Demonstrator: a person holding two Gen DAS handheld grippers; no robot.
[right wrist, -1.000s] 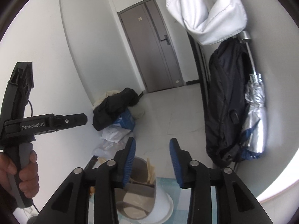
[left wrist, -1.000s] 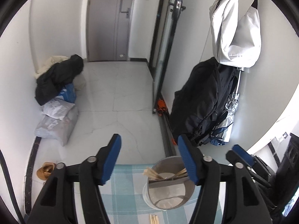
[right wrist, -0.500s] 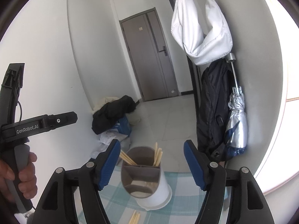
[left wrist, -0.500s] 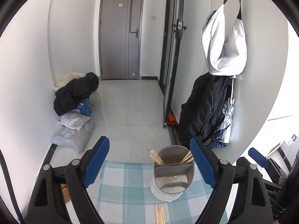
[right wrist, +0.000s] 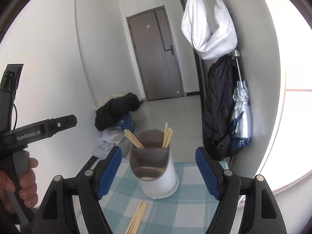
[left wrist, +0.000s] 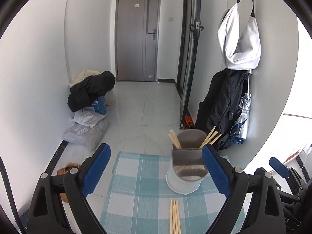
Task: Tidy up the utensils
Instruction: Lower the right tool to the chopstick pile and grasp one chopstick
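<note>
Both grippers have drawn back and just opened wider; left gripper (left wrist: 156,172) and right gripper (right wrist: 158,172) gape empty. Loose chopsticks (left wrist: 174,216) lie on the checked cloth (left wrist: 136,185) before the holder (left wrist: 185,167); a careless reach could topple it

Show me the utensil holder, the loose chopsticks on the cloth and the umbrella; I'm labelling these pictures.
utensil holder (right wrist: 161,179), right wrist view, on its white outer wall.
loose chopsticks (left wrist: 174,217), left wrist view, middle of the bundle.
umbrella (right wrist: 241,117), right wrist view, on the silver folded canopy.
</note>
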